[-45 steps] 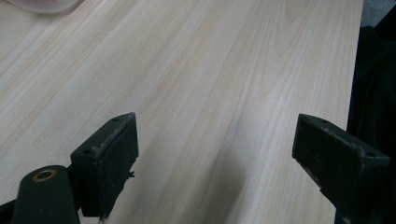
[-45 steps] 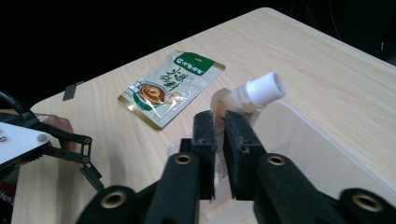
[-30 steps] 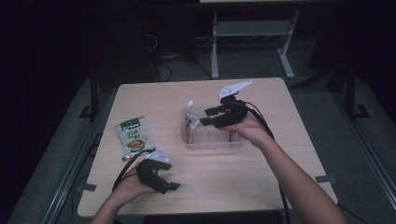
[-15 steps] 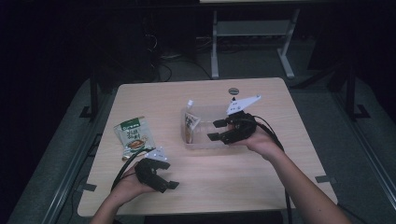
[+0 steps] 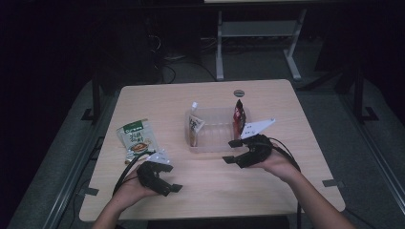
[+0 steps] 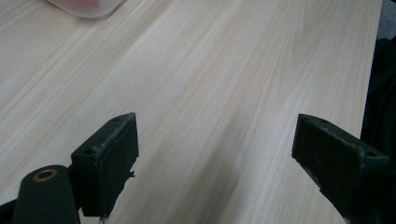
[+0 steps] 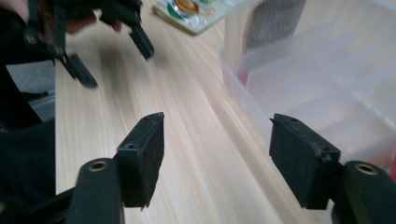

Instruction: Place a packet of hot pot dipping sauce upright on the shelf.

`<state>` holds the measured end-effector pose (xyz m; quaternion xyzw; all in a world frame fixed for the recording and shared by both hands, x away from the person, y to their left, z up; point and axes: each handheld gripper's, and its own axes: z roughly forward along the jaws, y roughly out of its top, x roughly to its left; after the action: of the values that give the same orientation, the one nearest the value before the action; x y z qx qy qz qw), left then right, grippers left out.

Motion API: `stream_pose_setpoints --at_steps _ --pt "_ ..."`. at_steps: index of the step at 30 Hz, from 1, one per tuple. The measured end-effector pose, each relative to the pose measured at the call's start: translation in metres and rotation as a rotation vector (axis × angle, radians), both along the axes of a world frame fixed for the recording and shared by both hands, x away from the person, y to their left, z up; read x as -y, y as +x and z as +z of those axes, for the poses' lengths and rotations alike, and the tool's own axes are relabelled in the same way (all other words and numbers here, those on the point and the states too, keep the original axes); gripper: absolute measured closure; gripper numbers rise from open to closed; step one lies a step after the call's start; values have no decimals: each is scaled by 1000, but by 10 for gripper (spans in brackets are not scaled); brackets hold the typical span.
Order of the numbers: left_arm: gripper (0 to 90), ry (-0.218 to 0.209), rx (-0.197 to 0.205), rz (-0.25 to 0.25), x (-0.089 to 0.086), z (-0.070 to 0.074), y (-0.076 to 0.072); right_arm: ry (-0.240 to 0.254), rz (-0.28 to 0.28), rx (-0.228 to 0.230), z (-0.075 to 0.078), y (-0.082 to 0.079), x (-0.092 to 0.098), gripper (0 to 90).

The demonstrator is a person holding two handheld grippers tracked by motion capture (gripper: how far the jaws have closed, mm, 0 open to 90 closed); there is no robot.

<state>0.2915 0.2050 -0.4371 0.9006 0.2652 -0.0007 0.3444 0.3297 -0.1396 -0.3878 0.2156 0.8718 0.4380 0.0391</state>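
Observation:
A clear plastic bin [image 5: 212, 138] stands mid-table. A white pouch [image 5: 193, 123] leans at its left end and a dark red packet [image 5: 238, 114] stands at its right end. A green snack packet [image 5: 136, 139] lies flat on the table to the left. My right gripper [image 5: 230, 151] hovers low just in front of the bin's right corner. Its jaws have just been opening and nothing is between them [image 7: 217, 154]. My left gripper [image 5: 169, 179] rests near the front left edge, open over bare wood [image 6: 215, 158].
The bin's wall [image 7: 327, 79] runs along the right of the right gripper view, with the left gripper [image 7: 112, 28] and the green packet [image 7: 189, 9] farther off. A round grommet [image 5: 239, 93] sits in the tabletop behind the bin. A metal stand [image 5: 253, 33] is on the floor beyond the table.
My right gripper has drawn back from the bin toward the table's near edge and sunk lower. The dark red packet now shows at the bin's right end. The left gripper has kept still.

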Motion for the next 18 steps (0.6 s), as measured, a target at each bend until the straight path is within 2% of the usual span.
stream_pose_setpoints --at_steps 12,18 --pt "150 -2 -2 23 -2 1 0 -39 -74 -33 -27 -18 31 301" --pt "204 -9 17 68 -7 5 2 -63 -107 -58 -40 -30 51 271"
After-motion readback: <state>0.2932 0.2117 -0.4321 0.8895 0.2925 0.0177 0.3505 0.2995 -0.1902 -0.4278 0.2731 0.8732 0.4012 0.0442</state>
